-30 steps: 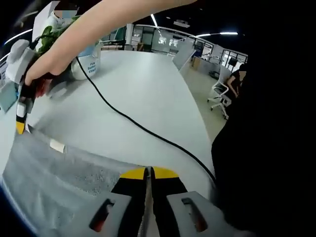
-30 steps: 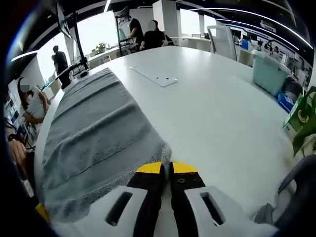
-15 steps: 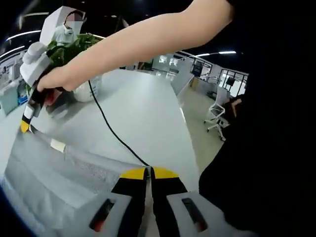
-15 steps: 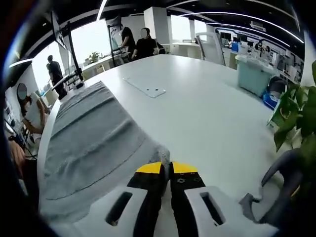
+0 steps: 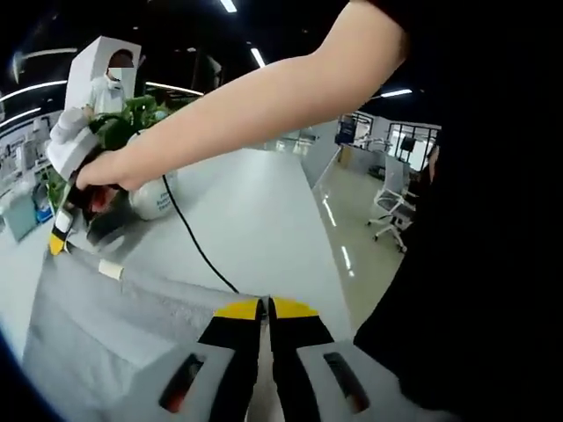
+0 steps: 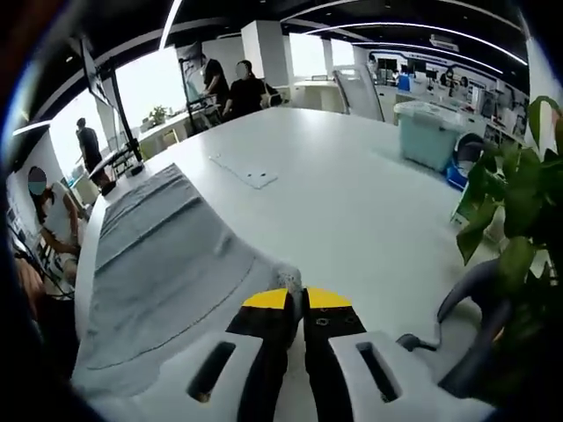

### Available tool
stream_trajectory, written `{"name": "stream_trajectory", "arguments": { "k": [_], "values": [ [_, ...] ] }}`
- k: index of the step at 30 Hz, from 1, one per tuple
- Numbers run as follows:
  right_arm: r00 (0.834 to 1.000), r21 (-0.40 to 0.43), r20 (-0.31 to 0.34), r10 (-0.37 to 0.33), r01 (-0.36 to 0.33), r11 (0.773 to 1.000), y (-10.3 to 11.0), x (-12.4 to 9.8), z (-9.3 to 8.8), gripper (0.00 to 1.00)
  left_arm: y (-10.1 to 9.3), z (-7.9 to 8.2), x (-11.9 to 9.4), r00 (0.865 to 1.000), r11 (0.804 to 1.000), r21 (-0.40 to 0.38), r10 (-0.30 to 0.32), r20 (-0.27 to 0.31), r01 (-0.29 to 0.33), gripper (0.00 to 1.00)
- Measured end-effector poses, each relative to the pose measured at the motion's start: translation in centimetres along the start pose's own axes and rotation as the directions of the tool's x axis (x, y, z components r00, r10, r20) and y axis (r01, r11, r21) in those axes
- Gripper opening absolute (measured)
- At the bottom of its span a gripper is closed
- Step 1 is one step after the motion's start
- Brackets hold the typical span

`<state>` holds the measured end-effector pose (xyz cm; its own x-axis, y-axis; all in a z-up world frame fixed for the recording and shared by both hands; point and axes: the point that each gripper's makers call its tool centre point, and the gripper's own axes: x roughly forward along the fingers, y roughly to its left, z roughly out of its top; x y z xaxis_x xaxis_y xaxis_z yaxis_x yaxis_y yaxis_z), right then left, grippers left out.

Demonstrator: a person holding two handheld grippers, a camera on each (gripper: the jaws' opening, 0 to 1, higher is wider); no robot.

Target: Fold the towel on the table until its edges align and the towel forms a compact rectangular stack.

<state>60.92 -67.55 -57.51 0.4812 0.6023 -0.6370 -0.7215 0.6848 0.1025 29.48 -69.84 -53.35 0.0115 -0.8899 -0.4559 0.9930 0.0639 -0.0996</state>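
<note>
One grey terry towel (image 6: 167,264) stretches lengthwise away across the white bench (image 6: 352,202), its near edge lifted, one corner clamped in the right gripper (image 6: 297,297), the other corner in the left gripper (image 5: 264,306), with one black cable (image 5: 193,246) and one green potted plant (image 5: 132,132) beyond.

Grey towel (image 6: 158,264), near edge lifted off the table

Terry cloth with a small white tag, far end lying flat, near corners pinched up.
</note>
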Motion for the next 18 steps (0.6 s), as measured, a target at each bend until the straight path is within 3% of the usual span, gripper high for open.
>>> {"name": "stream_trajectory", "arguments": {
  "k": [11, 18],
  "values": [
    [1.000, 0.010, 0.010, 0.001, -0.001, 1.000, -0.1, -0.6, 1.4, 0.02, 0.7, 1.3, -1.7, 0.996, 0.997, -0.032, 0.075, 0.049, -0.074, 0.03],
    [1.000, 0.004, -0.001, 0.005, -0.005, 1.000, 0.5, -0.1, 2.1, 0.02, 0.9, 0.6, -2.9, 0.989, 0.988, -0.072, 0.141, 0.043, -0.138, 0.03]
  ]
}}
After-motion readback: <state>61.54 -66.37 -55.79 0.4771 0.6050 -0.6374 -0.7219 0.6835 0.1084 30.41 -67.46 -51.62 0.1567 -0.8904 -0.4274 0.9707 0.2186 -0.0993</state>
